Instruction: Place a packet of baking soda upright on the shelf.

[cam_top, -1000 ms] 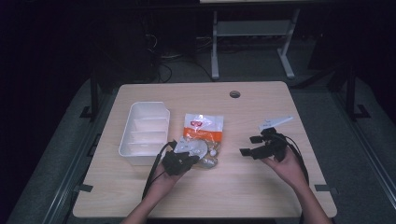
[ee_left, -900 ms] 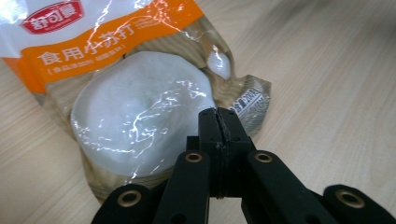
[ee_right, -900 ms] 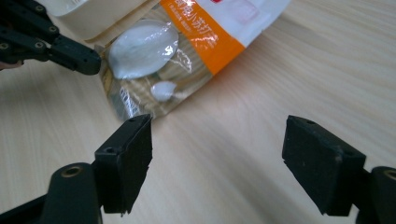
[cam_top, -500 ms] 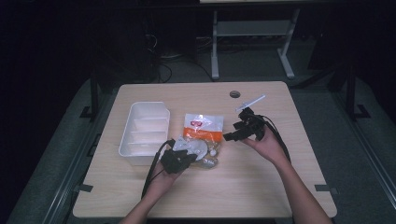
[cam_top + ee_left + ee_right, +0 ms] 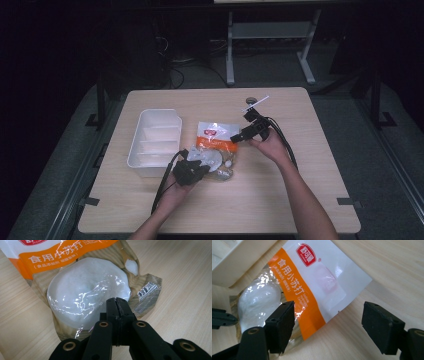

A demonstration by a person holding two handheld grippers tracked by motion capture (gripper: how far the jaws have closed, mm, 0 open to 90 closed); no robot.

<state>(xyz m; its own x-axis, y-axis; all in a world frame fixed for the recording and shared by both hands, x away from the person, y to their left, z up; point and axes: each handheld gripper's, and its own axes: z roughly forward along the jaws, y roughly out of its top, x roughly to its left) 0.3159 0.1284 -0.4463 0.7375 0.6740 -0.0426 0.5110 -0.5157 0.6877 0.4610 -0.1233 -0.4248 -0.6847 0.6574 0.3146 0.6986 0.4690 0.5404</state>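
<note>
Table (image 5: 300, 200): pale wood; a small round hole near the far edge, right of centre; the person's forearms come in over the near edge

Bag (image 5: 215, 150): plastic pouch lying flat near the middle of the table, slightly toward the left edge; white top with a red logo, orange band with print, clear lower part showing a lump of white powder; its clear end points to the near edge, its white end to the far edge; seen close in the left gripper view (image 5: 87, 290) and in the right gripper view (image 5: 317, 282)

Tray (image 5: 152, 142): white, with compartments, just beside the bag on its left, near the left edge; a corner of it shows in the right gripper view (image 5: 234, 260)

Left gripper (image 5: 197, 167): at the near, clear end of the bag; jaws pressed together, pads meeting with no gap in its own view (image 5: 117, 307); the tips lie over the bag's clear bottom edge; cannot tell whether film is pinched between them

Right gripper (image 5: 239, 136): at the bag's right side, toward the far end; jaws spread wide (image 5: 329, 327); nothing between the pads but bare table and the bag's right edge; pads not touching the bag

Separation: the two grippers stand apart, the bag between them
</note>
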